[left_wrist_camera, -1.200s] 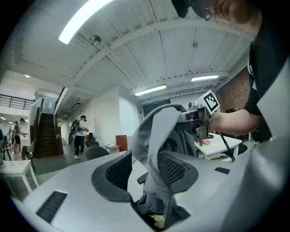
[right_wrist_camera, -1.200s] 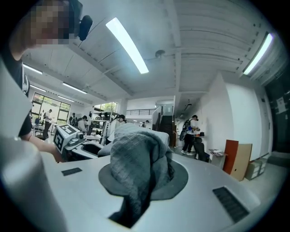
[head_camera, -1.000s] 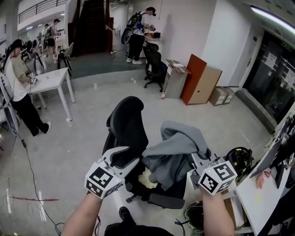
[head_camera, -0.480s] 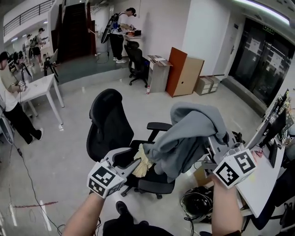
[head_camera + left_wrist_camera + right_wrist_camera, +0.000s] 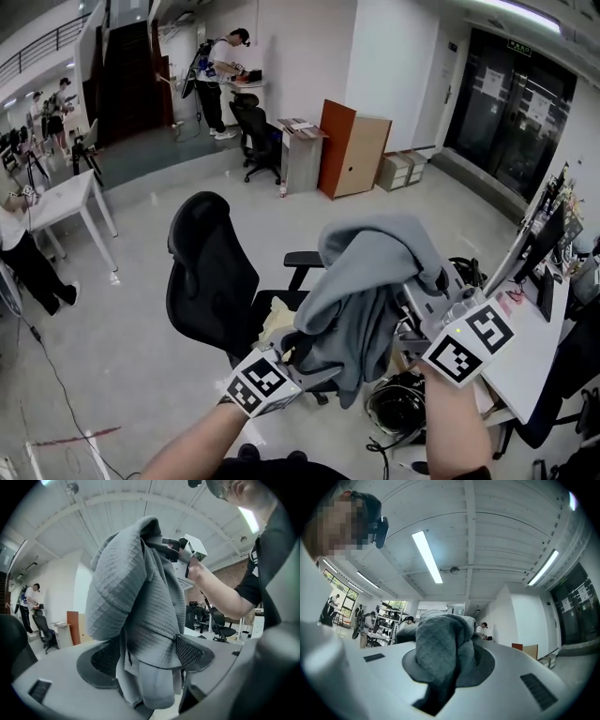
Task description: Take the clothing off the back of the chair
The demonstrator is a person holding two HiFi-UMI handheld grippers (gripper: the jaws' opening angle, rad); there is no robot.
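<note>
Left gripper view: left tongs spread, just been opening; grey clothing hangs between them.
Right gripper view: right tongs pinching a bunched fold.
Head view: clothing held up, off the back of the black chair, over its seat.
Clothing: soft, ribbed, droopy.
Room: shiny pale floor.

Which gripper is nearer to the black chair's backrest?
Left. The left gripper, its jaws just opening with the grey garment between them, sits just right of the backrest's lower edge. The right gripper, shut on the garment, is farther right.
</note>
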